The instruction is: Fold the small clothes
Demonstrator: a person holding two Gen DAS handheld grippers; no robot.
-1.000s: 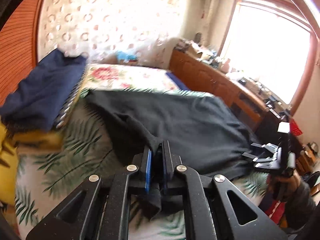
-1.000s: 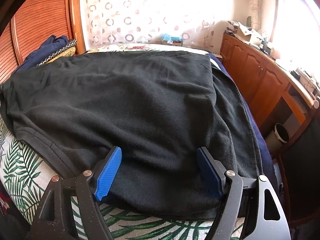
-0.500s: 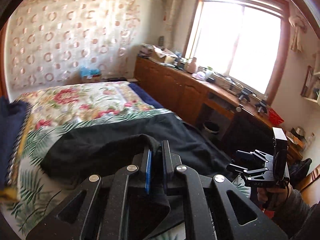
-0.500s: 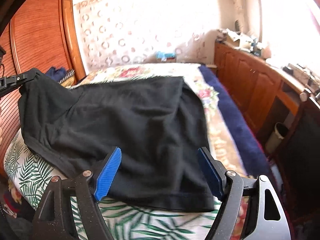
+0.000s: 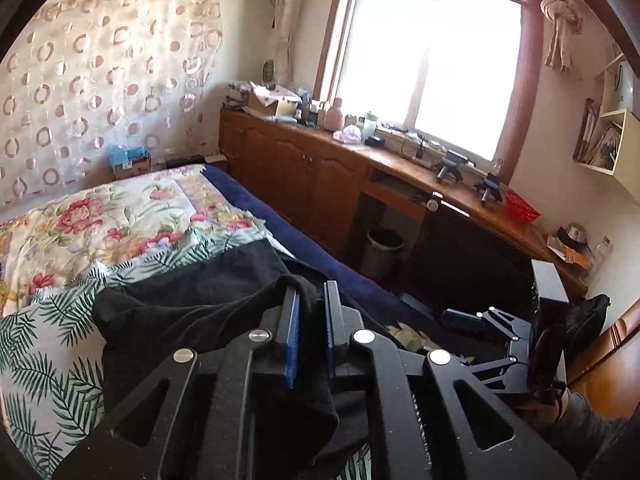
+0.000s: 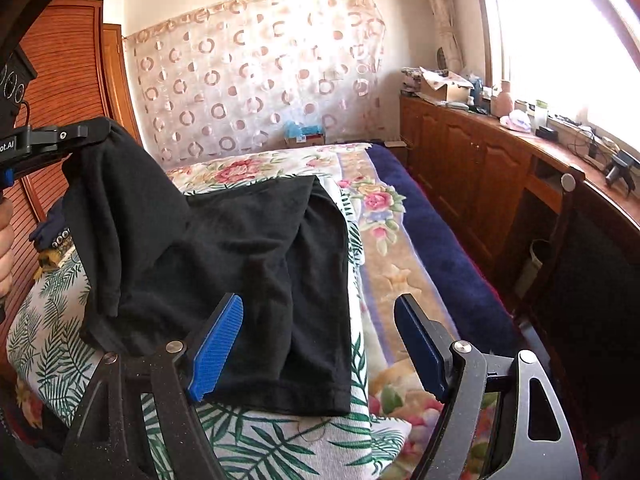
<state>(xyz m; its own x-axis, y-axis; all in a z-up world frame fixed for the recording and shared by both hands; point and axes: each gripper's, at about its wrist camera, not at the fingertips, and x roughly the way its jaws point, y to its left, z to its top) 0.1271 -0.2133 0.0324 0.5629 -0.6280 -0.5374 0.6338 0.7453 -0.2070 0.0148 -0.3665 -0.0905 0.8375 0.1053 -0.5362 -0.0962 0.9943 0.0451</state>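
A black garment [image 6: 248,248] lies on the bed, with one side lifted and pulled over the rest. My left gripper [image 5: 310,308] has a bunch of that cloth [image 5: 180,308] between its blue pads. Its jaws are opening, and the cloth still hangs from them. In the right wrist view the left gripper [image 6: 92,132] holds the raised fold at the upper left. My right gripper [image 6: 320,344] stands open just above the garment's near right edge, gripping nothing. It also shows in the left wrist view as the right gripper [image 5: 464,320], low at the right.
The bed carries a palm-leaf sheet [image 6: 280,440], a floral cover [image 5: 120,216] and a navy blanket [image 6: 432,240] along its right side. Wooden cabinets [image 5: 304,184] with clutter run under the window, with a bin [image 5: 384,244] below. A pile of clothes [image 6: 52,236] sits by the wardrobe.
My left gripper carried the garment's edge up and across to the right, folding it over itself. The right gripper drew back toward the near right edge and stayed open.
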